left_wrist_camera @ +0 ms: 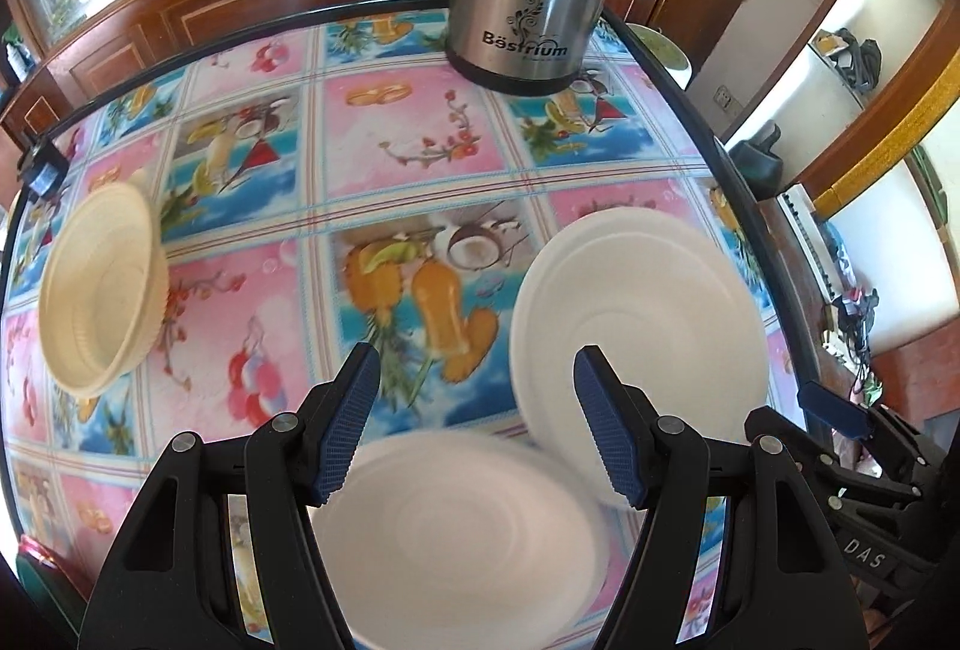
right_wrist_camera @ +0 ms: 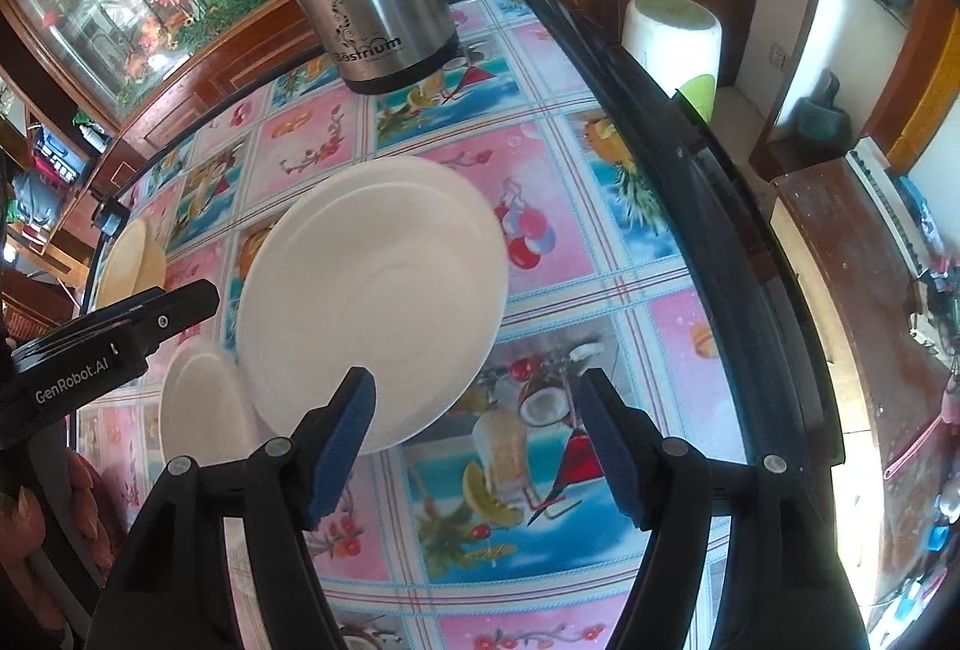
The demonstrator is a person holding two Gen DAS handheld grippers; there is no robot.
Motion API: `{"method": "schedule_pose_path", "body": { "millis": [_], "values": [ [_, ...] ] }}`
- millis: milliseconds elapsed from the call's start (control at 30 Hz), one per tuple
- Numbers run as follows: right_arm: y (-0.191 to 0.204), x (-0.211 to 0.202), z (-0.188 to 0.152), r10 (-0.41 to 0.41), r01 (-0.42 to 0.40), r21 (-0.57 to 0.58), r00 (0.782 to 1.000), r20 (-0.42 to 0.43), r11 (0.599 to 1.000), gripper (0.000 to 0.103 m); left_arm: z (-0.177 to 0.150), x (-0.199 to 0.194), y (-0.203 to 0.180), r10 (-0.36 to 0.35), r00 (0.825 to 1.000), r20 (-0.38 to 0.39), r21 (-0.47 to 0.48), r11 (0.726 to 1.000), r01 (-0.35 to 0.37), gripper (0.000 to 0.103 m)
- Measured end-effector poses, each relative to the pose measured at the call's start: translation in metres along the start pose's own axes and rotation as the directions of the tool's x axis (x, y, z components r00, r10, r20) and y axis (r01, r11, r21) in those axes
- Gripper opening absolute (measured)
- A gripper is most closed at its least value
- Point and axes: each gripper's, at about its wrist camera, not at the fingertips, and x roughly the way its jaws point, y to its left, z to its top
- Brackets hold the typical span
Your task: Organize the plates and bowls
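Left gripper [left_wrist_camera: 477,425] released, hovers over near plate [left_wrist_camera: 456,536]. Right gripper [right_wrist_camera: 477,440] released, empty. Far plate [right_wrist_camera: 372,296] at 2 o'clock, bowl [left_wrist_camera: 102,290] at 9. Pinch rim squarely, lift level, stack.

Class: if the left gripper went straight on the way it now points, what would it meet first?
Probably the blurred white plate below the open left gripper; beyond lies the fruit-print tablecloth. Depth is unclear.

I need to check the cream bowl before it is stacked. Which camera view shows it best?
The left wrist view shows it best: the cream bowl sits whole at the table's left edge, its ribbed inside visible. In the right wrist view only part of it shows, cut off behind the left gripper.
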Motion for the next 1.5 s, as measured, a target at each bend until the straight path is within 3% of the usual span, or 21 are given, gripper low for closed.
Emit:
{"method": "schedule_pose_path", "body": {
  "millis": [400,833,900,967,1000,1067,1200,1500],
  "values": [
    [-0.01,0.017,0.015,-0.053,0.053,-0.001,0.998,-0.018,0.999,0.071,0.013,0.025,-0.013,0.017,1.0,-0.014,0.018,1.0,-0.017,0.068],
    [-0.012,0.038,0.021,-0.055,0.054,-0.011,0.997,-0.058,0.998,0.071,0.014,0.063,-0.025,0.045,0.995,-0.094,0.07,0.997,-0.038,0.068],
    [-0.011,0.039,0.022,-0.051,0.05,-0.02,0.997,-0.065,0.999,0.067,0.013,0.067,-0.026,0.043,0.993,-0.108,0.078,0.996,-0.035,0.068],
    [-0.01,0.041,0.022,-0.054,0.052,-0.028,0.996,-0.072,0.998,0.044,0.012,0.071,-0.028,0.041,0.992,-0.118,0.089,0.996,-0.031,0.067],
    [-0.009,0.043,0.023,-0.05,0.048,-0.032,0.996,-0.075,0.998,0.04,0.012,0.073,-0.029,0.041,0.992,-0.12,0.095,0.995,-0.03,0.065],
    [-0.008,0.044,0.023,-0.047,0.044,-0.037,0.996,-0.077,0.998,0.023,0.011,0.076,-0.031,0.026,0.991,-0.135,0.097,0.995,-0.013,0.046],
    [-0.006,0.042,0.024,-0.036,0.032,-0.05,0.997,-0.066,0.998,0.015,0.01,0.075,-0.036,0.005,0.991,-0.137,0.107,0.994,0.01,0.031],
    [0.0,0.026,0.029,-0.051,0.05,-0.077,0.999,-0.017,0.996,0.012,0.022,0.056,-0.042,-0.021,0.995,-0.094,0.099,0.995,0.03,0.03]
  ]
}}
